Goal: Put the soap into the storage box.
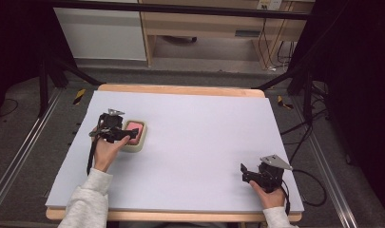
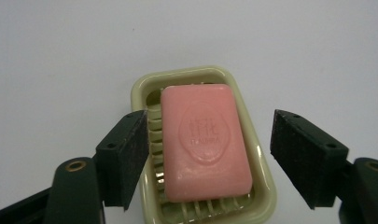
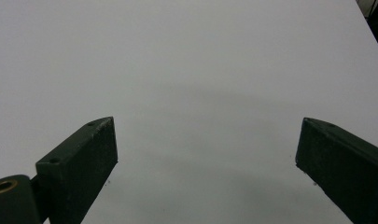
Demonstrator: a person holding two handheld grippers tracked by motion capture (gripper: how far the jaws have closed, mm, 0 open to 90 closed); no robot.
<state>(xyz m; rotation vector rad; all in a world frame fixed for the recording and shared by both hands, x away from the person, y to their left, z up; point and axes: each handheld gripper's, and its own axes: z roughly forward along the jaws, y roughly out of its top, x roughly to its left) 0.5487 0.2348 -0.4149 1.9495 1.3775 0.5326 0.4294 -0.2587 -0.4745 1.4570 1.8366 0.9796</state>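
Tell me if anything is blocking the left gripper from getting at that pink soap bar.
Nothing visible does. The left gripper is open with its jaws straddling the pink soap bar, which lies uncovered in the pale green soap dish. Only the dish's rim runs alongside it.

At the centre of the left gripper view the pink soap bar (image 2: 205, 142) looks waxy and smooth, with a soft sheen and an embossed stamp, lying in a glossy pale green plastic soap dish (image 2: 261, 163) with a ribbed floor. The left gripper (image 2: 207, 161) has matt black fingers (image 2: 126, 156) faced with rough, grainy pads. The bench (image 1: 204, 137) carries a matt, smooth pale sheet, with a light wooden edge along the top. At lower left the sleeve (image 1: 88, 199) is soft grey cloth.
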